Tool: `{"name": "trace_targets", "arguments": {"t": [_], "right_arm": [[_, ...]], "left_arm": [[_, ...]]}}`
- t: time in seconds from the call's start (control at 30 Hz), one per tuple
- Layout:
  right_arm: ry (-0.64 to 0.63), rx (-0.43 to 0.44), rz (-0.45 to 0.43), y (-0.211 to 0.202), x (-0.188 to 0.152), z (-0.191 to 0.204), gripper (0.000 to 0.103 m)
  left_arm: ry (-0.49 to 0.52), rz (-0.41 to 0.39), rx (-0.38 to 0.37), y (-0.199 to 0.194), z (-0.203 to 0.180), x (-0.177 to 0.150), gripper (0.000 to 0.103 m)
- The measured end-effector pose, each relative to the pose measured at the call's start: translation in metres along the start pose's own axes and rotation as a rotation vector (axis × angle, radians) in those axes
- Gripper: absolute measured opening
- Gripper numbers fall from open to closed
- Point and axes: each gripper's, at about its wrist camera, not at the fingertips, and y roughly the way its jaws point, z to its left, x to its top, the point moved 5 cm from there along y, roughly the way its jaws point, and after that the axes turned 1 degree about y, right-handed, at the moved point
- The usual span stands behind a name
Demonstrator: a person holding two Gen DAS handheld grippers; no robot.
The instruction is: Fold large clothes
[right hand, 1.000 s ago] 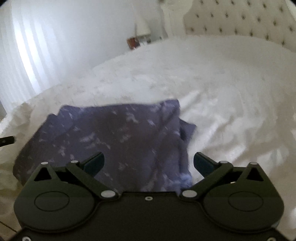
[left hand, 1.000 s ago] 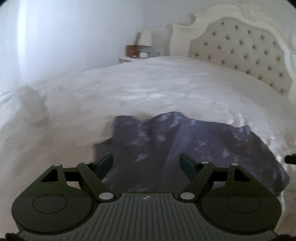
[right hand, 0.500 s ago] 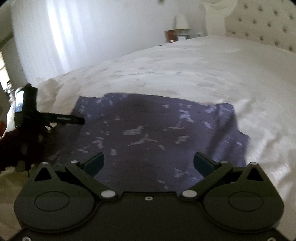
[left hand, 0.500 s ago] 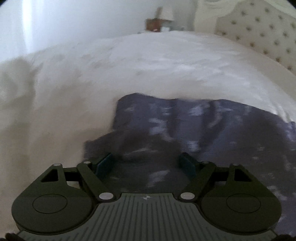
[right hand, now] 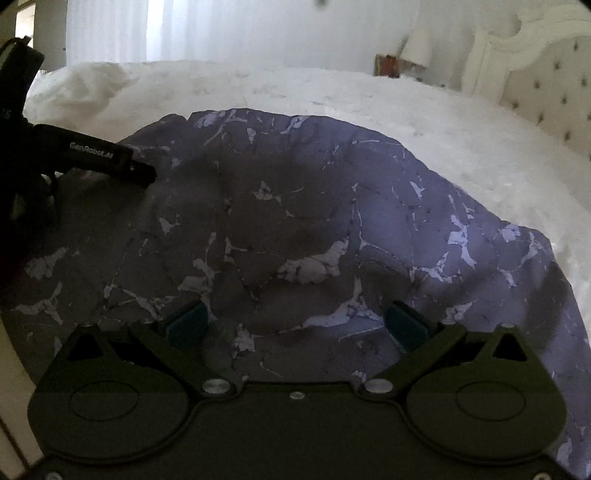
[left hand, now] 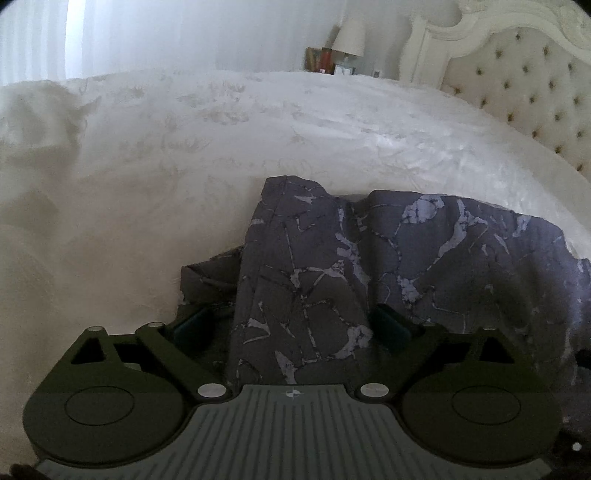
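A dark purple-grey garment with pale marbled lines (left hand: pixel 369 266) lies on the white bed (left hand: pixel 258 129). My left gripper (left hand: pixel 291 328) is open, low over the garment's left side, with a raised fold of cloth between its teal pads (left hand: pixel 192 325). My right gripper (right hand: pixel 295 325) is open just above the garment (right hand: pixel 295 206), which fills most of that view. The left gripper's black body (right hand: pixel 92 158) shows at the left edge of the right wrist view, over the garment's far left part.
A tufted cream headboard (left hand: pixel 524 88) stands at the right. A nightstand with a lamp (left hand: pixel 349 37) and small items is beyond the bed's far side. White curtains (right hand: pixel 147 29) hang behind. The bedcover is rumpled at the left (left hand: pixel 44 122).
Both grippers have moved lower and closer to the garment, which now fills more of each view. A fold of cloth now sits between the left fingers. Both stay open.
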Motion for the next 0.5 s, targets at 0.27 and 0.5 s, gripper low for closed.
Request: {"name": "trace_targets", "arguments": {"t": [0.27,0.5], "right_arm": [[0.065,0.101,0.014,-0.018,0.006,-0.016,0.102],[0.348,0.138,-0.073,-0.084,0.014,-0.095,0.102]], "left_arm": [[0.006,-0.011,-0.001,-0.002,0.001,-0.001,0.098],[0.006,-0.012,0.002,-0.002,0.0,-0.002,0.098]]}}
